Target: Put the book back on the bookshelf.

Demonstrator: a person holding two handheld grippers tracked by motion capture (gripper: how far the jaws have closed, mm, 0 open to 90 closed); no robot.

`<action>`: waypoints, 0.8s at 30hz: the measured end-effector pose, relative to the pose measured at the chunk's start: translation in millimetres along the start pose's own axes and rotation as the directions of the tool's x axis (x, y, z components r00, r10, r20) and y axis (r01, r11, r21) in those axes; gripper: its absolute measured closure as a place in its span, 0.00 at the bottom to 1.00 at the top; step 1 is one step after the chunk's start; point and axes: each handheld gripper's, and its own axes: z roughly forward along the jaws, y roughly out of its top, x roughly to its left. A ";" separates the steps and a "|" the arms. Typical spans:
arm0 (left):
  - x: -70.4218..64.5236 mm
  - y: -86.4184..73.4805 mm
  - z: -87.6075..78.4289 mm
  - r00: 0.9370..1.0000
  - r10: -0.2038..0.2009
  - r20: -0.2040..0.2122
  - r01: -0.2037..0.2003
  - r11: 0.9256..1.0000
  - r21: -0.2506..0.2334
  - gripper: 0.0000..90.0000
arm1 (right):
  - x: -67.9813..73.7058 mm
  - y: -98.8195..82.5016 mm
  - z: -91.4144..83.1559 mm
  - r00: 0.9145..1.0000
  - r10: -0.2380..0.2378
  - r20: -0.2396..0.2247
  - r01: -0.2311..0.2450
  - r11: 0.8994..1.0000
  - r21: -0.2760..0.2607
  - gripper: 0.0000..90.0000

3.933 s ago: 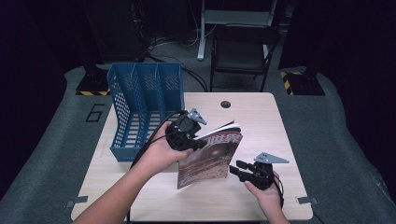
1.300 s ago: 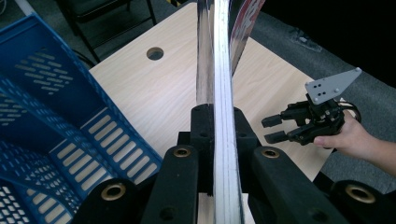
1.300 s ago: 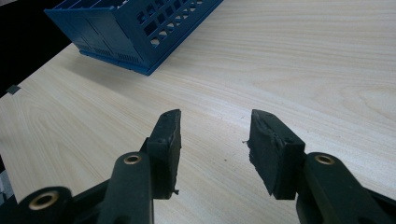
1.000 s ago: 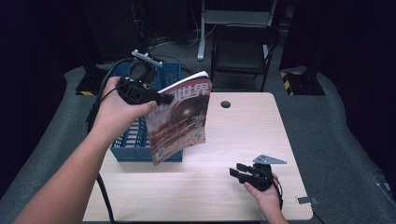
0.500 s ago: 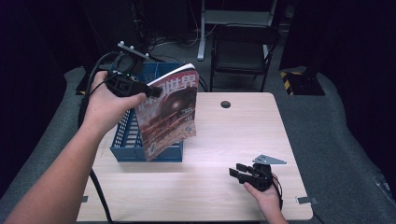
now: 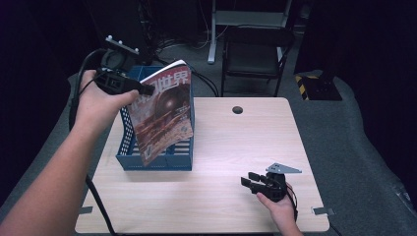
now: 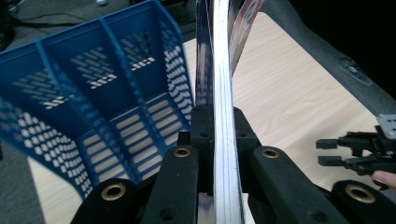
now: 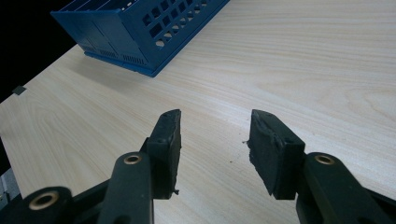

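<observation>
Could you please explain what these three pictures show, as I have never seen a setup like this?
A person sits at a wooden table and holds a hand-operated two-jaw gripper in each hand; there is no robot arm. The wide picture comes from a camera above the table. The other two come from small cameras riding on each gripper, looking along its black jaws.

The left gripper is clamped shut on the edge of a magazine, held in the air over a blue file rack with three compartments. In the left gripper view you see the magazine edge-on between the jaws, with the rack below.

The right gripper is low over the table's near right part, jaws open and holding nothing; its own view shows bare wood between them.
</observation>
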 end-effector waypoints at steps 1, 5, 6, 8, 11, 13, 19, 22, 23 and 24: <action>3.3 -0.3 -0.9 1.000 -0.006 -0.004 0.006 1.000 0.003 0.94 | 0.2 0.0 0.2 1.000 -0.001 0.000 0.001 1.000 0.000 0.60; 15.2 -2.8 -4.2 0.999 -0.032 -0.038 0.033 0.999 0.007 0.94 | 0.7 0.0 0.3 1.000 -0.004 -0.008 0.004 1.000 0.000 0.59; 18.4 -3.7 -5.2 0.999 -0.033 -0.042 0.033 0.999 0.009 0.94 | 1.2 0.1 0.2 1.000 -0.002 -0.009 0.002 1.000 0.000 0.59; 22.6 -6.0 -6.8 0.997 -0.057 -0.053 0.057 0.998 0.009 0.94 | 2.0 0.3 0.2 1.000 -0.003 -0.010 0.003 1.000 -0.003 0.59; 29.7 -8.7 -8.9 0.995 -0.073 -0.071 0.074 0.997 0.002 0.94 | 2.9 0.4 0.2 1.000 0.000 -0.012 0.000 1.000 0.001 0.59; 33.7 -10.0 -10.6 0.993 -0.090 -0.076 0.091 0.996 0.004 0.94 | 3.1 0.3 0.4 1.000 -0.002 -0.013 0.002 1.000 0.002 0.59; 41.9 -12.9 -13.3 0.985 -0.140 -0.099 0.141 0.990 -0.002 0.94 | 2.9 0.0 0.5 1.000 -0.005 -0.010 0.005 1.000 0.002 0.59; 45.6 -14.0 -14.0 0.980 -0.158 -0.118 0.158 0.987 -0.011 0.94 | 2.7 -0.5 1.2 1.000 -0.002 -0.011 0.002 1.000 0.001 0.59; 46.6 -14.1 -14.4 0.979 -0.166 -0.121 0.166 0.986 -0.011 0.94 | 2.4 -0.6 1.3 1.000 -0.003 -0.008 0.003 1.000 0.002 0.59; 47.7 -14.1 -14.9 0.976 -0.175 -0.129 0.174 0.985 -0.014 0.94 | 2.2 -0.7 1.2 1.000 -0.003 -0.008 0.003 1.000 0.006 0.59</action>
